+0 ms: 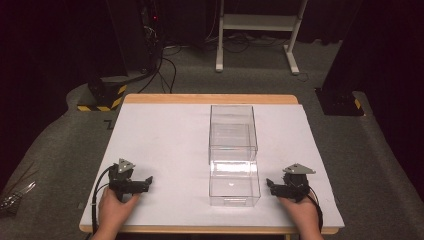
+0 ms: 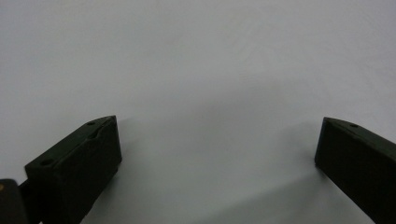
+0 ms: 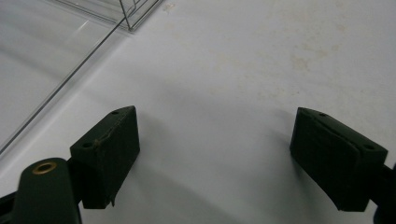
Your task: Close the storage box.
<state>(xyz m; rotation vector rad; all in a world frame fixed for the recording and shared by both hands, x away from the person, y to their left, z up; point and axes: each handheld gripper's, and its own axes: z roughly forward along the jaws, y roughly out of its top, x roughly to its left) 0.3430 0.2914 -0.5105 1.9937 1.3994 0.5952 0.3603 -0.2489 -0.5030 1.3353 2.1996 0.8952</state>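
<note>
Two clear plastic boxes sit in line at the middle of the white table (image 1: 165, 135): the far box (image 1: 232, 132) and the near box (image 1: 234, 183), which touch or nearly touch. My left gripper (image 1: 146, 183) rests on the table at the near left, held by a hand, jaws wide apart over bare white surface (image 2: 215, 93) with nothing between them. My right gripper (image 1: 271, 185) rests at the near right, just right of the near box, also open and empty. In the right gripper view a clear box wall (image 3: 60, 79) runs along the upper left, beside my right gripper (image 3: 215, 135).
The table has a wooden edge (image 1: 210, 99) at the far side. Beyond it on the grey carpet stand a white desk frame (image 1: 257, 30), black equipment with cables (image 1: 150, 45) and a yellow-black striped base (image 1: 102, 95). Bare white surface lies left of the boxes.
</note>
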